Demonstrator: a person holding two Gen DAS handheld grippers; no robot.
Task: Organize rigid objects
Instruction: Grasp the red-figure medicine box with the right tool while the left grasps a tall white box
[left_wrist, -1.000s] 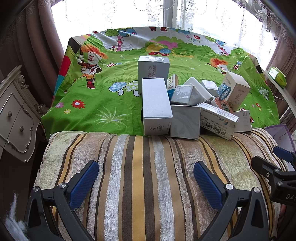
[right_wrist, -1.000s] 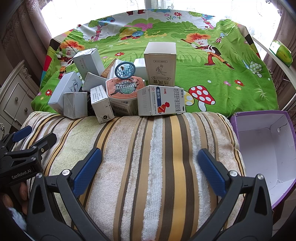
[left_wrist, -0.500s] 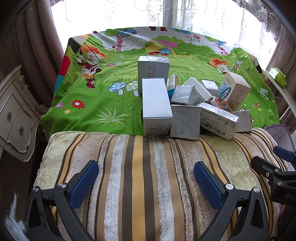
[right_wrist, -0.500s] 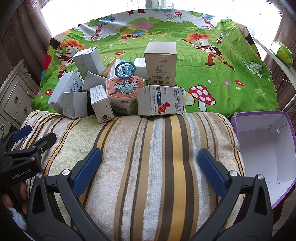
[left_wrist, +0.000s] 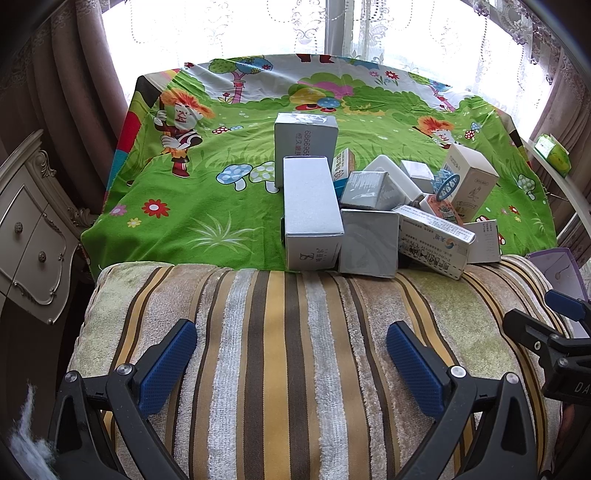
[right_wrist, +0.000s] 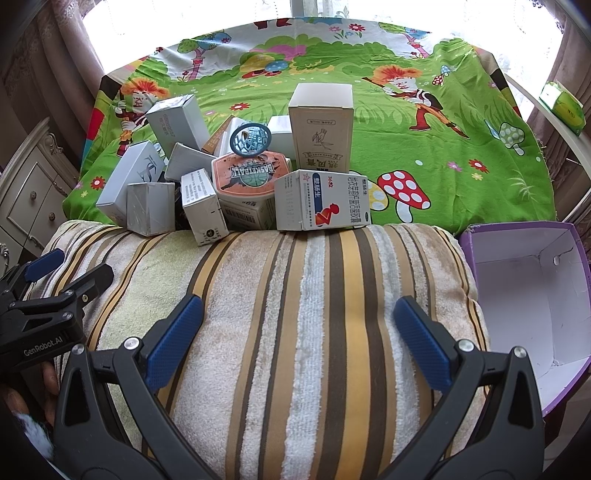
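boxes (right_wrist: 236, 173): jumbled white, grey cartons, orange basketball tin, ahead of claws | left gripper (left_wrist: 291, 349): apart, unladen | right gripper (right_wrist: 299, 332): apart, unladen

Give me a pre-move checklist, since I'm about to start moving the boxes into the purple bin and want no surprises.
1. Left gripper open and holding nothing: ok.
2. Right gripper open and holding nothing: ok.
3. Purple bin open-topped, nothing inside: ok.
4. Red-and-blue medicine box at the near edge of the pile, front face unobstructed: ok.
5. Blue ring perched on the basketball box, may roll if jostled: not ok.
6. Pile stable once a box is pulled out: cannot tell.
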